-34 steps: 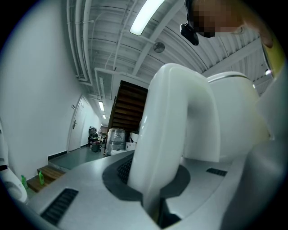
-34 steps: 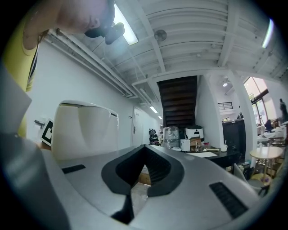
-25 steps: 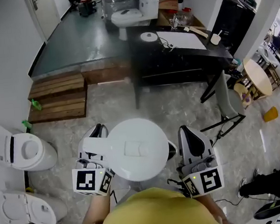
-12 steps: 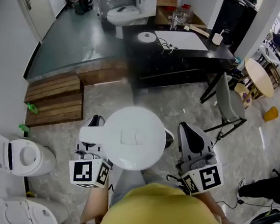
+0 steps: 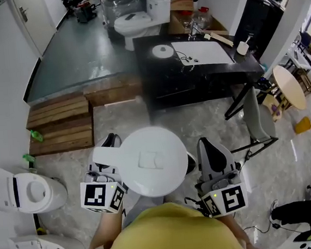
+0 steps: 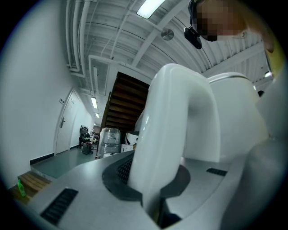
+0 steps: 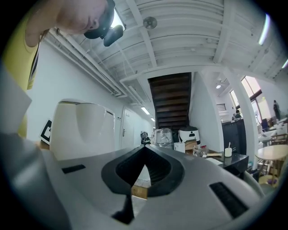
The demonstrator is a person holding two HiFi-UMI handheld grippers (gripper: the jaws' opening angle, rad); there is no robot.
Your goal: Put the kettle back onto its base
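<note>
Pinching the handle (image 6: 176, 130) of the white kettle (image 5: 152, 161) between its pads, the left claw (image 6: 156, 191) held it in the air above the marbled floor (image 5: 127, 115), close in front of the person's yellow shirt (image 5: 172, 237). The right claw (image 7: 144, 150) pointed the same way just beside the kettle's body, its tips pressed together on nothing. Well apart, ahead of both, the round white base (image 5: 162, 51) lay on the black bench (image 5: 205, 77) near its left end, beside a white sheet (image 5: 203, 52). Two toilets (image 5: 28, 191) stood by the left wall.
</note>
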